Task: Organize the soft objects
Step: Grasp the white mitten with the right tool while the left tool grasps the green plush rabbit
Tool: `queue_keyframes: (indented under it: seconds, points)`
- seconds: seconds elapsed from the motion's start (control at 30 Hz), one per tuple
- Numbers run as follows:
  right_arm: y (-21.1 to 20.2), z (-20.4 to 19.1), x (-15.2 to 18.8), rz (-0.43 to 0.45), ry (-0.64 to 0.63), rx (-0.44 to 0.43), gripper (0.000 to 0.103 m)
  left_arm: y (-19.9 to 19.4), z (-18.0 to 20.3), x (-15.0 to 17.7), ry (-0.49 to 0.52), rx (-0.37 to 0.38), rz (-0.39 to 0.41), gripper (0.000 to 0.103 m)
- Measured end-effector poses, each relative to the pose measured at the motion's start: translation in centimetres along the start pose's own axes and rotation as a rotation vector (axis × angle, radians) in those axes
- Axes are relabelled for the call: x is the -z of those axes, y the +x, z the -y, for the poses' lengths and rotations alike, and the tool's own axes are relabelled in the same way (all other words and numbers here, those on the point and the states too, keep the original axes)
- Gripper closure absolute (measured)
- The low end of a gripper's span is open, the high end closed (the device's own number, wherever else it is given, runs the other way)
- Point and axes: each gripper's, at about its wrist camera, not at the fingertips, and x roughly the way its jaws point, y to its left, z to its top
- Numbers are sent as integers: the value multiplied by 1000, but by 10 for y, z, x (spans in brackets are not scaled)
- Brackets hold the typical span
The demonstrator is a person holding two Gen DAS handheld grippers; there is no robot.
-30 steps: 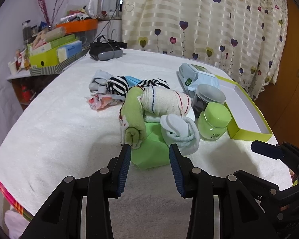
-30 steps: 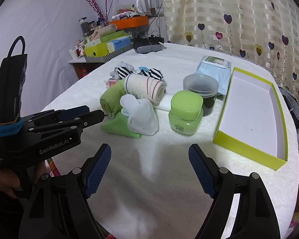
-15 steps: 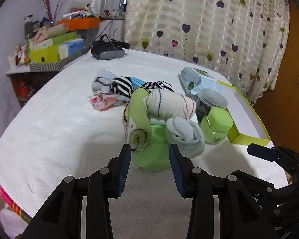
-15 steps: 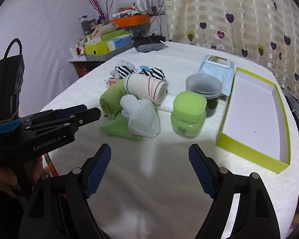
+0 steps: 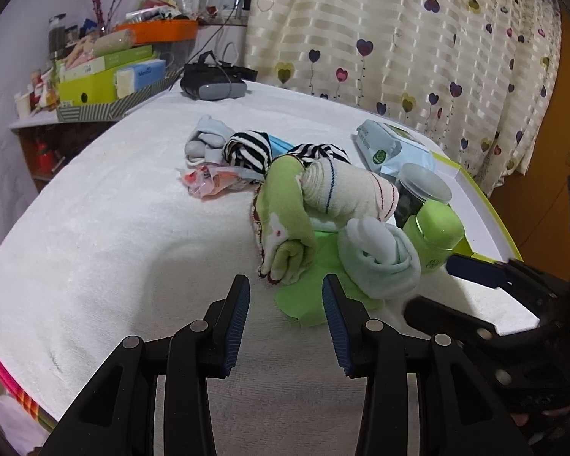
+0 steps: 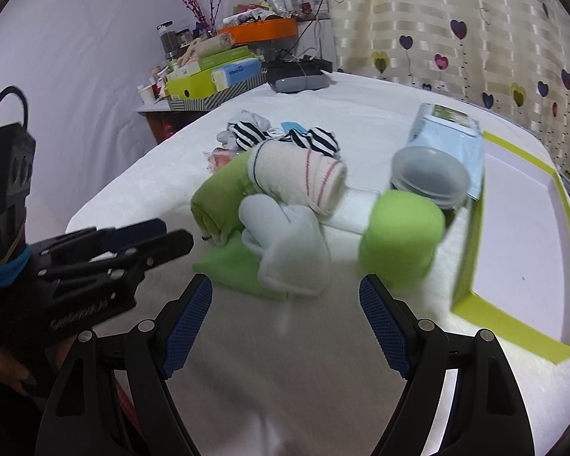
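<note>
Both tongs – left (image 5: 285, 315) & right (image 6: 285, 304) – released, empty, near sock pile (image 5: 307, 212).

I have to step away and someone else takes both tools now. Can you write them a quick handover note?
Left tool: open, empty, near the green cloth.
Right tool: open, empty, before the pale socks.
Things: soft pile mid-table, green roll, cream roll, striped socks; green jar beside it; box at right, nothing in it.
Done: nothing sorted.
Left: everything.
</note>
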Motion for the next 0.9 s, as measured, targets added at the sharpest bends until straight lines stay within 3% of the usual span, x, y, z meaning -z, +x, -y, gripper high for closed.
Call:
queue_keyframes:
  seconds: [0.33,0.43,0.53,0.6,0.9]
  points:
    - [33,-5,-12,-45,-17,12,37,3,-9,0,-12,35,3,64]
    - [38,-6,-14,-51,-22,18,56,4,-11,0,-15,38,7,64]
    - [37,-6,-15,-35,-17,20,64,7,-13,-5,-20,44,12,63]
    - [33,-4,-16,-23,-11,24,65,8,-13,-9,-23,57,17,55]
    - [6,-1,-16,27,-4,26,65,26,-6,-29,-14,78,20,54]
